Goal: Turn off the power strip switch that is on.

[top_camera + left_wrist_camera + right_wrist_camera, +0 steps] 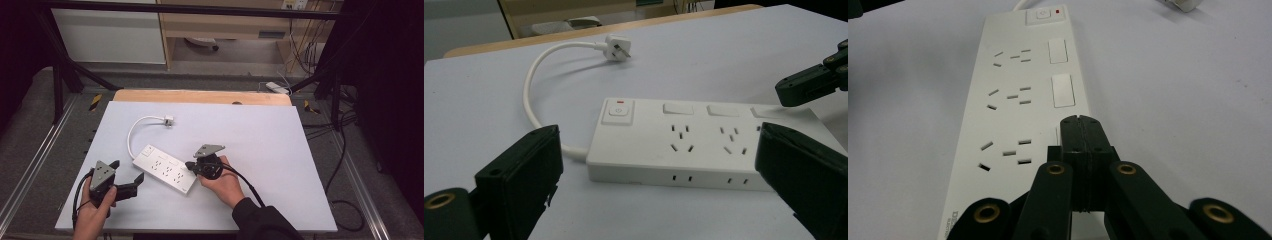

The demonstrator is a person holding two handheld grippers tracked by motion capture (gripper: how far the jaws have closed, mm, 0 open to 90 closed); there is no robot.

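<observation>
- You're working on the white power strip, which is lying flat on the pale table, slanting from far-left to near-right, between your two hands.
- Your right gripper is sitting with its jaws pressed shut, holding nothing; in the right gripper view its joined tip is hanging over the nearest of the three rocker switches, at the near-right end of the strip.
- I can't tell whether that tip is touching the switch or just poised above it, so I'm reading this as the switch-pressing step, with the press itself not yet confirmed.
- Your left gripper is waiting just near-left of the strip with its jaws spread wide and empty; in the left gripper view they're framing the long near side of the strip.
- The main power button is sitting at the far-left end, beside the small red mark, and the cord is curling away to the plug, which is lying loose on the table, well apart from both grippers.
- Next, I'd say you're needing a short, straight-down push on that rocker, keeping the closed tip centred so it isn't skidding onto the sockets.
- If the strip starts tipping or sliding, you're well placed to close the left jaws across its near-left end for bracing.
</observation>
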